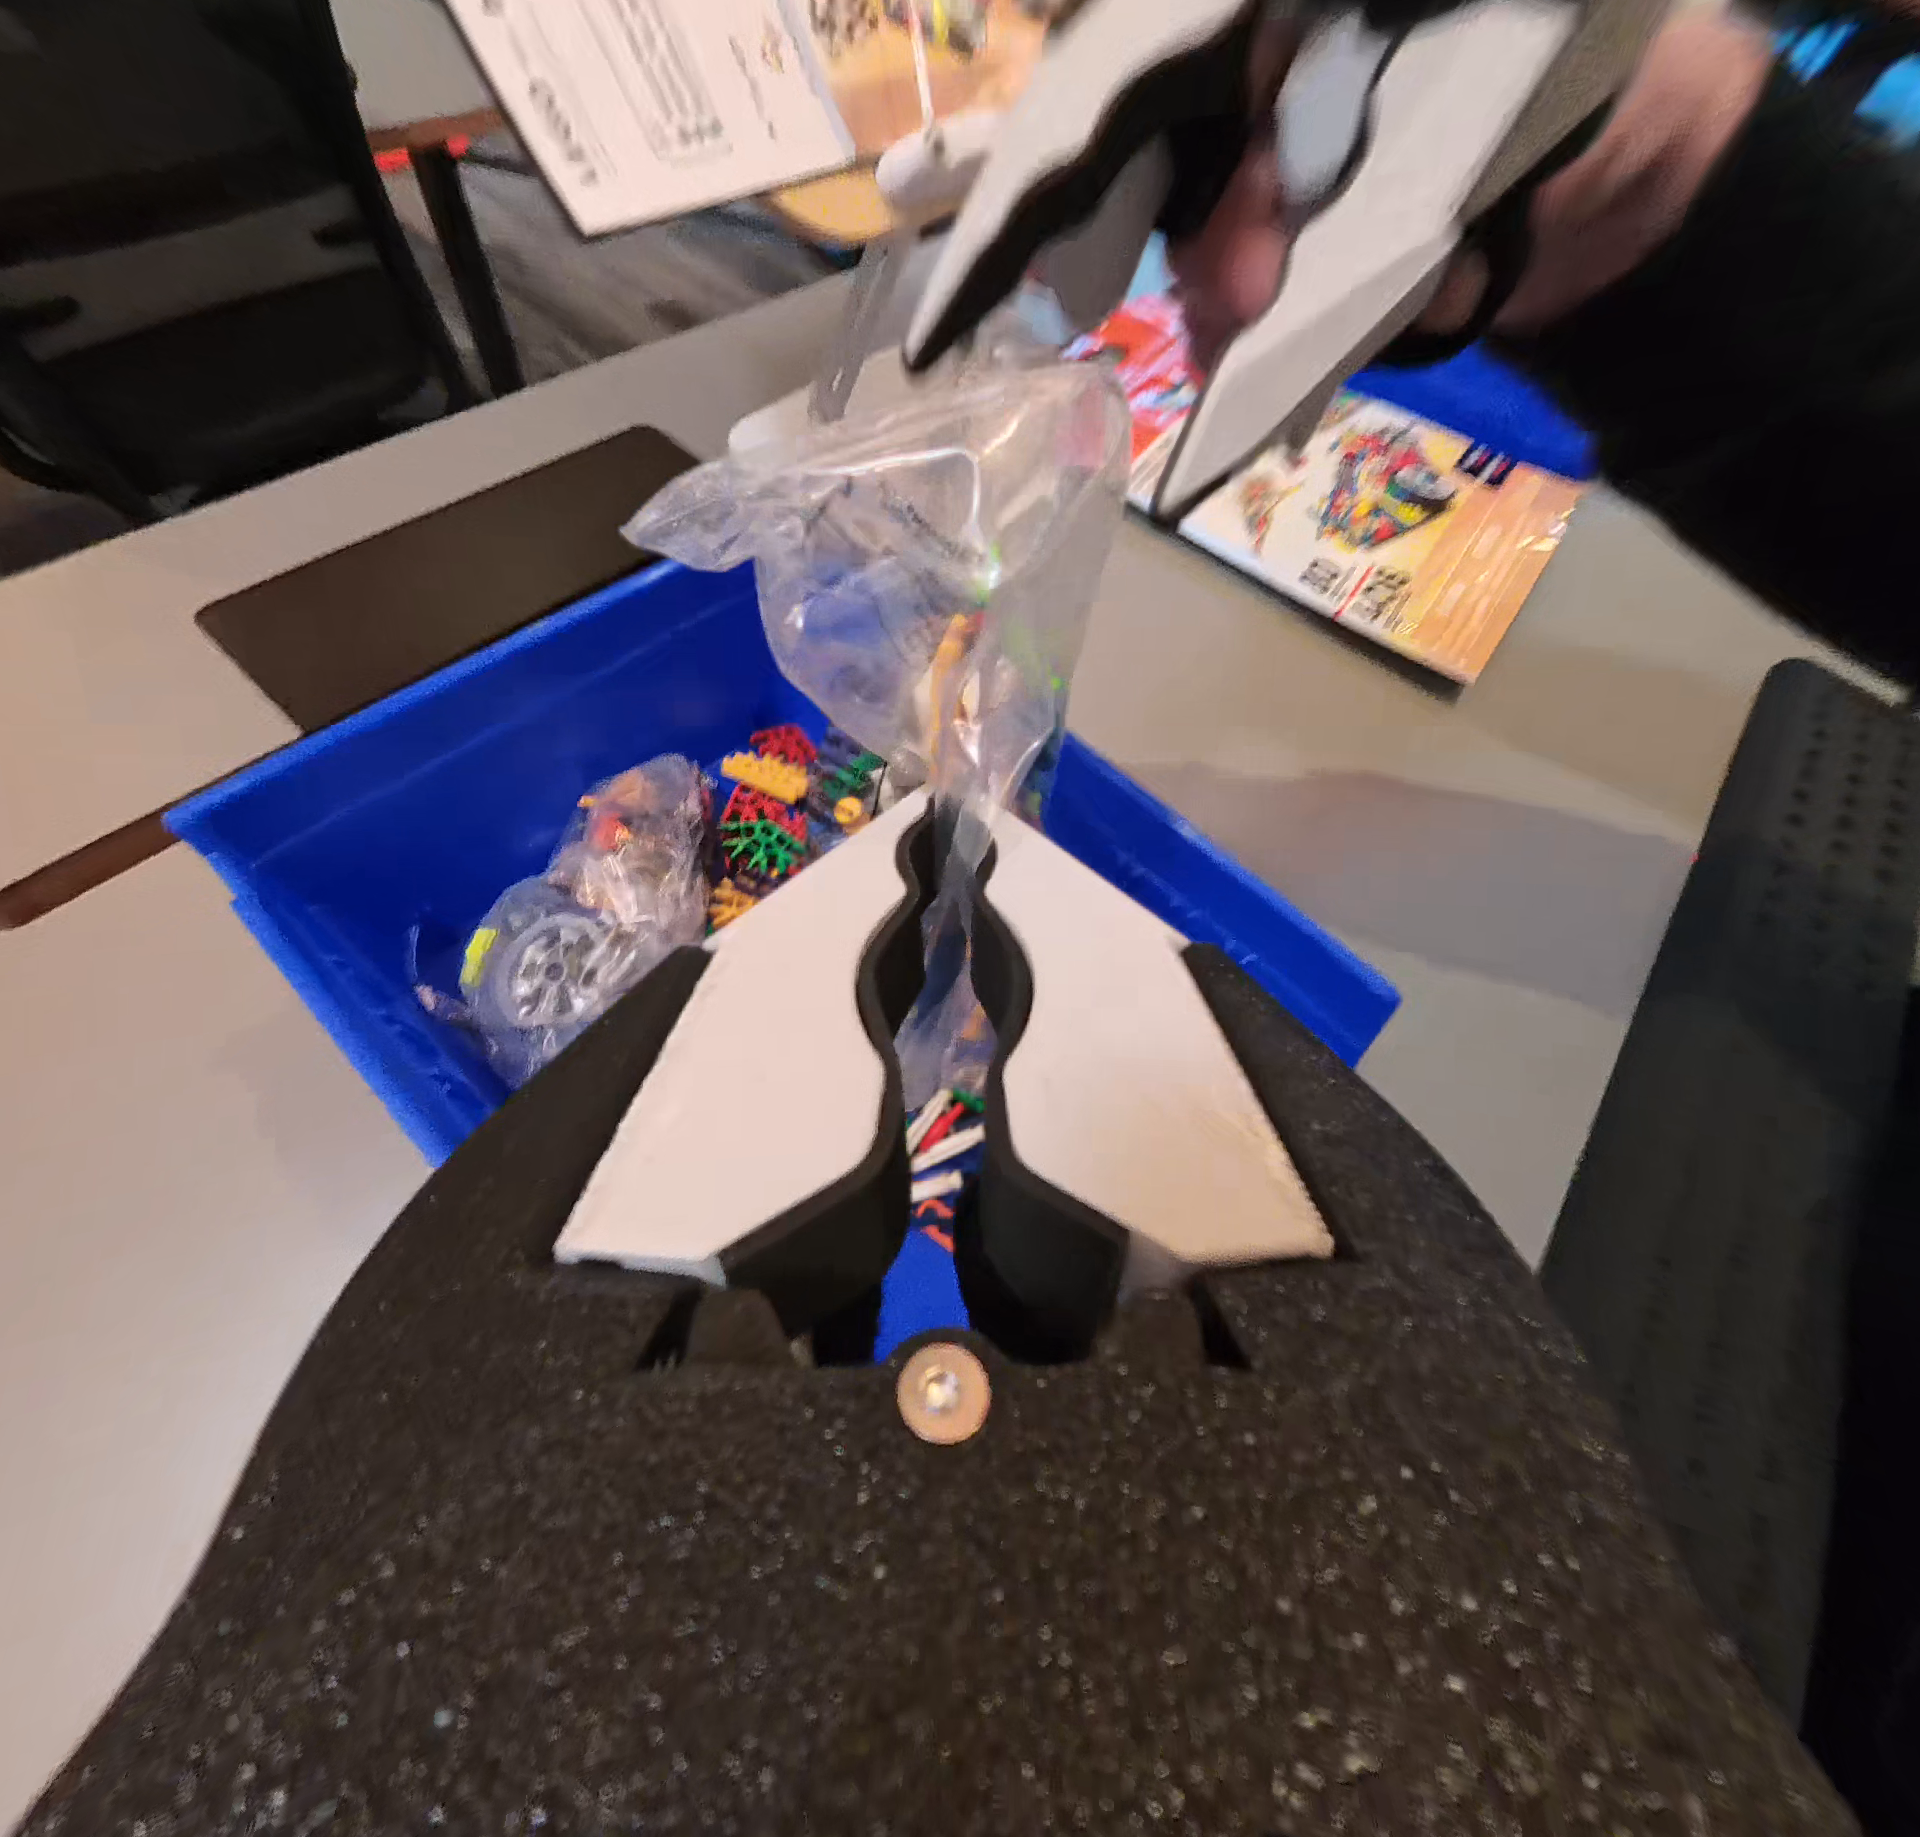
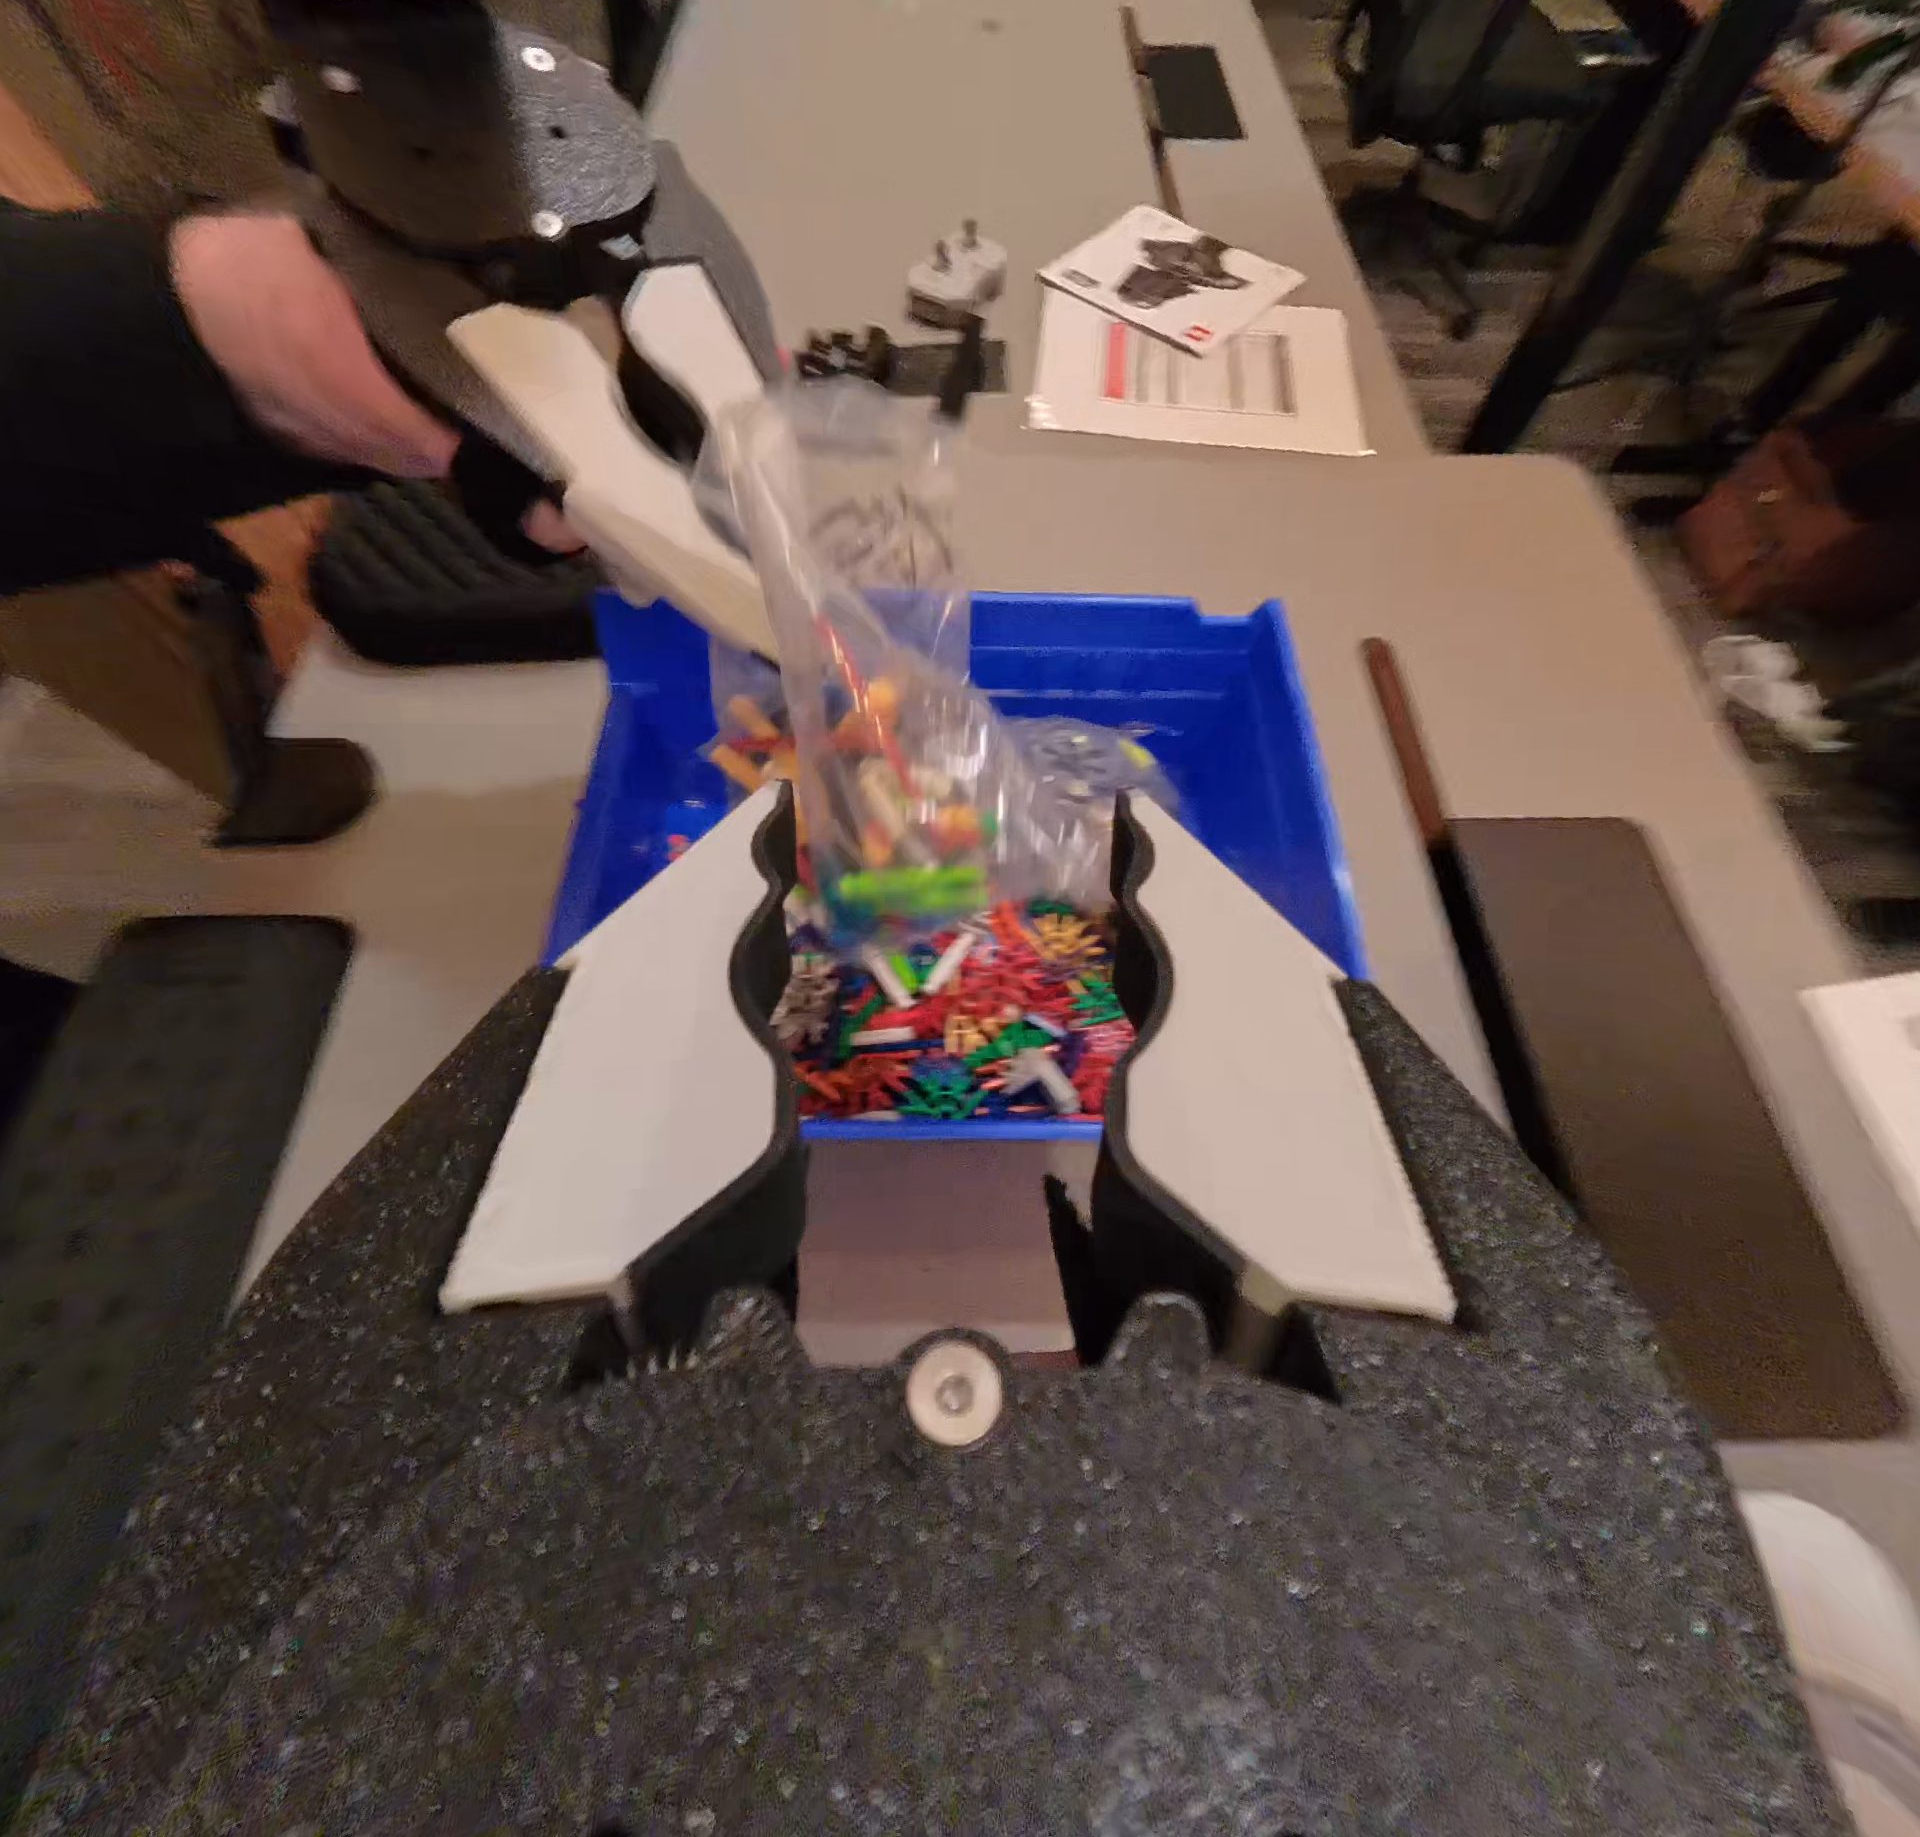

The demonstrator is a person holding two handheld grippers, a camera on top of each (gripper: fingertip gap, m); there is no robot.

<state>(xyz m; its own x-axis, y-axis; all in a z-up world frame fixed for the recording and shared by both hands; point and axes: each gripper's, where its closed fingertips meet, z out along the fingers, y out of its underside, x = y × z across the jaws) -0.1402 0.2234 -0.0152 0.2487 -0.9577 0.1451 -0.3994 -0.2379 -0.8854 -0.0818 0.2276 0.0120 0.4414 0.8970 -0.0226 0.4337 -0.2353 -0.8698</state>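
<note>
My left gripper (image 1: 951, 857) is shut on the lower part of a clear plastic bag (image 1: 904, 540) and holds it over a blue bin (image 1: 468, 748). The bag (image 2: 894, 800) holds small coloured building pieces. In the right wrist view the left gripper (image 2: 753, 624) reaches in from the left and pinches the bag. My right gripper (image 2: 951, 821) is open, with the hanging bag between its fingers and no pad pressing on it. In the left wrist view the right gripper (image 1: 1049, 431) stands open at the bag's top. The bin (image 2: 1195, 665) holds loose coloured pieces (image 2: 966, 1029) and another bag with a wheel (image 1: 582, 914).
A colourful booklet (image 1: 1382, 540) lies beyond the bin. Printed sheets (image 2: 1195, 364) and a small metal part (image 2: 956, 270) lie farther along the grey table (image 2: 1039, 520). Dark mats (image 1: 436, 561) (image 2: 1621, 1060) sit beside the bin. A person's hand (image 2: 291, 353) holds the left gripper.
</note>
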